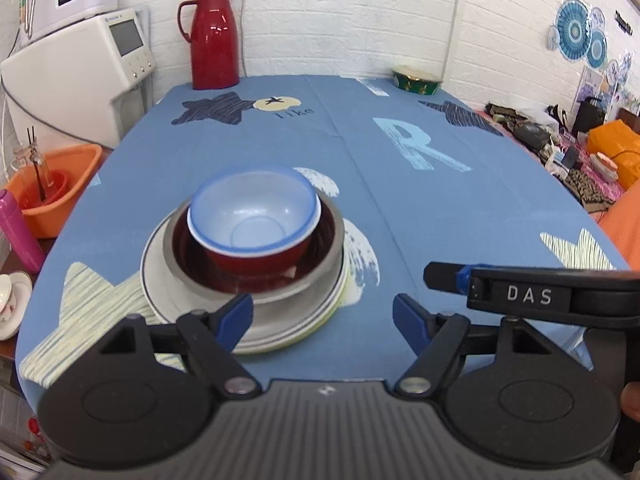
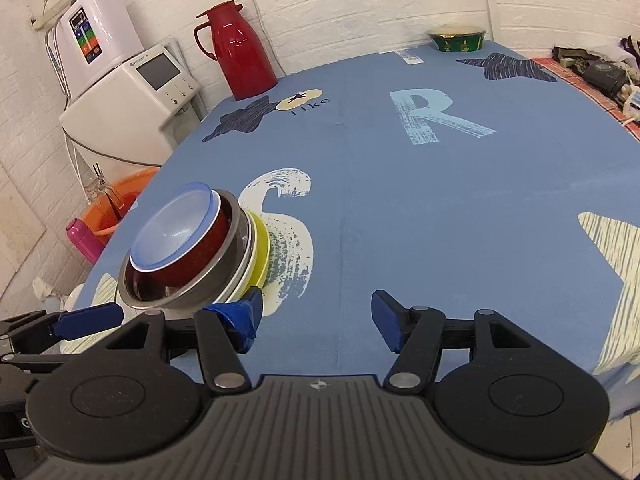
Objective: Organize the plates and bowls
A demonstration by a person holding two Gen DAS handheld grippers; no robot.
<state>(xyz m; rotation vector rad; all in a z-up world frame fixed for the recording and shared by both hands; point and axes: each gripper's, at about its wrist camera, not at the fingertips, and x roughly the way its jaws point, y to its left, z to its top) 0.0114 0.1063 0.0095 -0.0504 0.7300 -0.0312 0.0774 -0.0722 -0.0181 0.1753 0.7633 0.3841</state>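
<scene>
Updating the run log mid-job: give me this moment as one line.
left gripper: open, empty | right gripper: open, empty | stack: blue bowl in red bowl in steel bowl on plates | green bowl: far edge

Home dining corner: red thermos [image 1: 212,36], tableclothed table [image 1: 360,152]

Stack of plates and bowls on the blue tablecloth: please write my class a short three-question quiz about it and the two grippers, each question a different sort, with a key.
1. True or false: the blue-rimmed bowl sits on top of the stack.
2. Multiple choice: the red bowl rests directly inside A) an orange basin, B) the metal bowl, C) a green bowl.
3. Fill in: the left gripper and right gripper are both ____.

Key: 1 true; 2 B; 3 open.
</scene>
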